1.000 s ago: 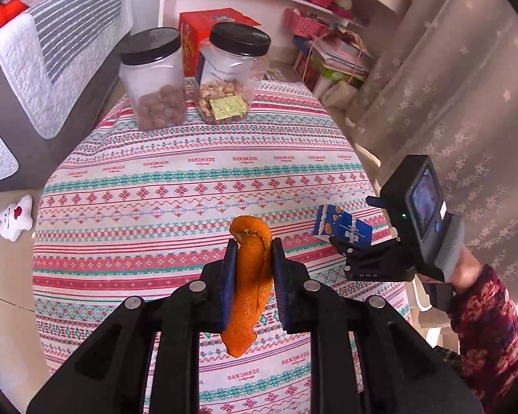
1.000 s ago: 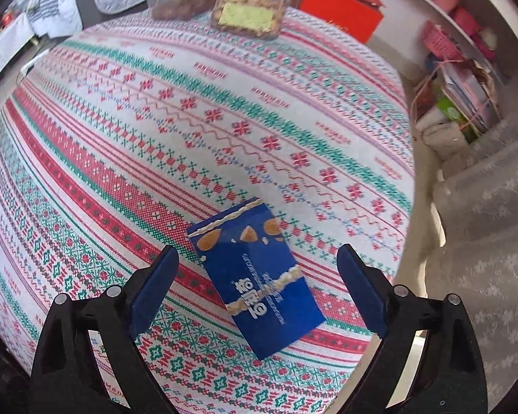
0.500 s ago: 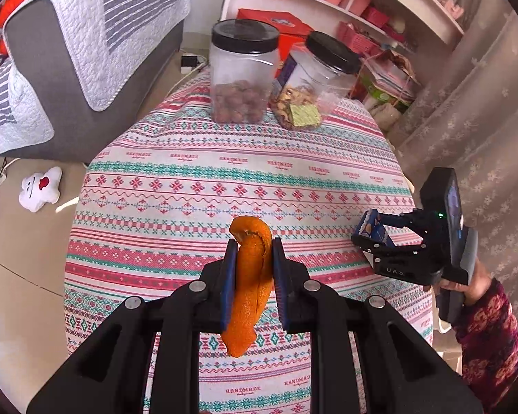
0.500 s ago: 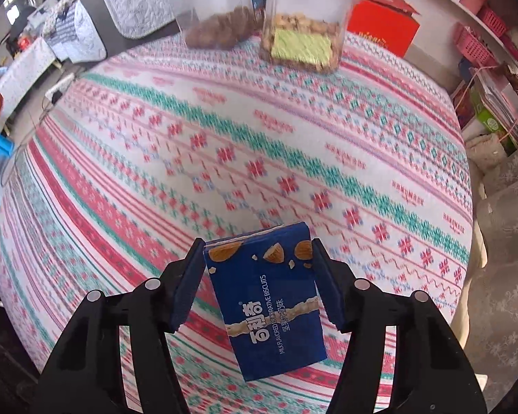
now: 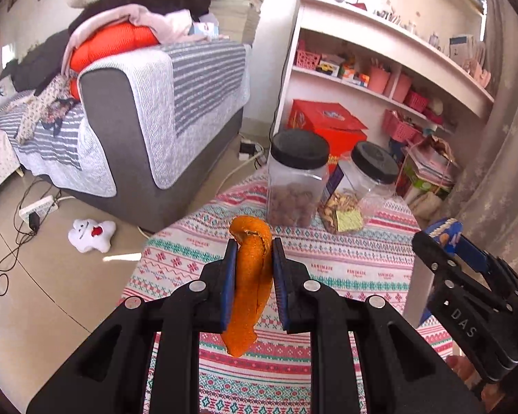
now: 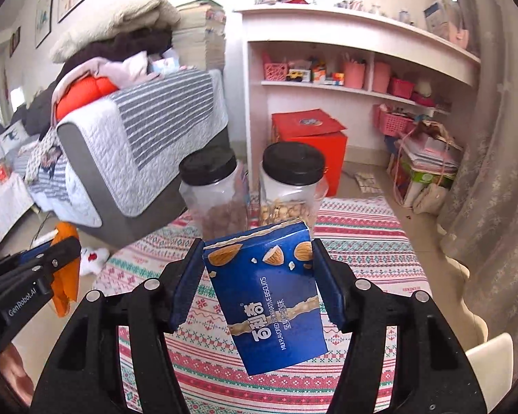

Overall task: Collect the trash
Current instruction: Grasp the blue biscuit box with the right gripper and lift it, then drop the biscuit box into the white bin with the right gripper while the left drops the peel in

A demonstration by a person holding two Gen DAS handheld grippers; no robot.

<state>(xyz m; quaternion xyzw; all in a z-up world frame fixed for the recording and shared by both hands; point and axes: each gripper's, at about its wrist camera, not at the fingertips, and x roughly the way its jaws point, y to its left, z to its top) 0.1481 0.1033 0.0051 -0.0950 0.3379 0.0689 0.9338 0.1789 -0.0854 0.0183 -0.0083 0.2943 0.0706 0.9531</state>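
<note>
Both scraps are off the counter [image 5: 328, 255] now — what remains is carrying them to a bin, and I see none. On the left, the left gripper [image 5: 251, 262] has its jaws clenched on the orange peel [image 5: 250, 286]. On the right, the right gripper [image 6: 259, 276] clamps the blue biscuit box [image 6: 276, 296] — held aloft.

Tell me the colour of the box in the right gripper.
Dark blue biscuit box, almonds printed; right wrist view.
</note>
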